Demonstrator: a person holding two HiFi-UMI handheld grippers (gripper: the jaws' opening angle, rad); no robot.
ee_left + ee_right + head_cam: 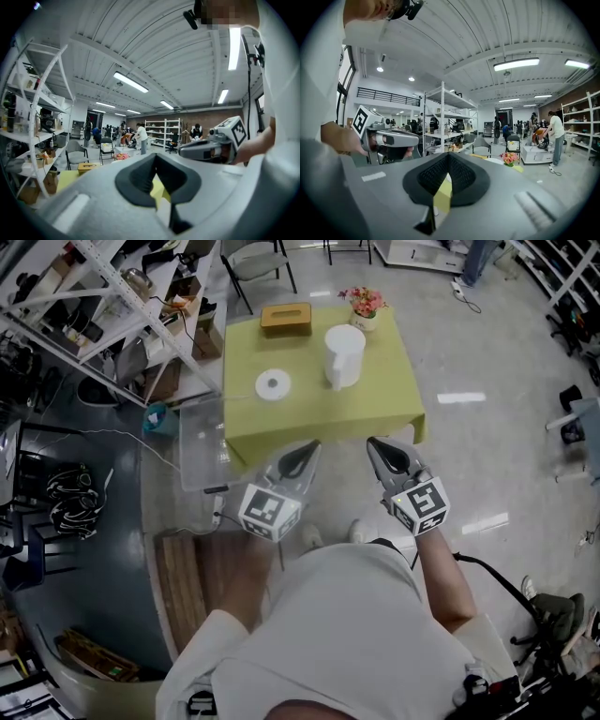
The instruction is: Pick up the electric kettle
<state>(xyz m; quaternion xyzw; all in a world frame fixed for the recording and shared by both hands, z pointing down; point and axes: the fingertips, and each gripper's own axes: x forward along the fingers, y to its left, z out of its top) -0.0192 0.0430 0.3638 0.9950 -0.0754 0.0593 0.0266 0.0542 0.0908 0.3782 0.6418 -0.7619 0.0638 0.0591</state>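
The white electric kettle stands upright on the yellow-green table, towards its far right. Its round white base lies apart, to the kettle's left. Both grippers hover side by side short of the table's near edge, pointing at it. My left gripper is shut with nothing in it. My right gripper is shut too and holds nothing. Neither touches the kettle. In the right gripper view only a white sliver of the kettle peeks over the jaws.
A wooden tissue box and a pot of pink flowers sit at the table's far edge. A clear plastic bin stands against the table's left side. Metal shelving fills the left, and a chair stands behind the table.
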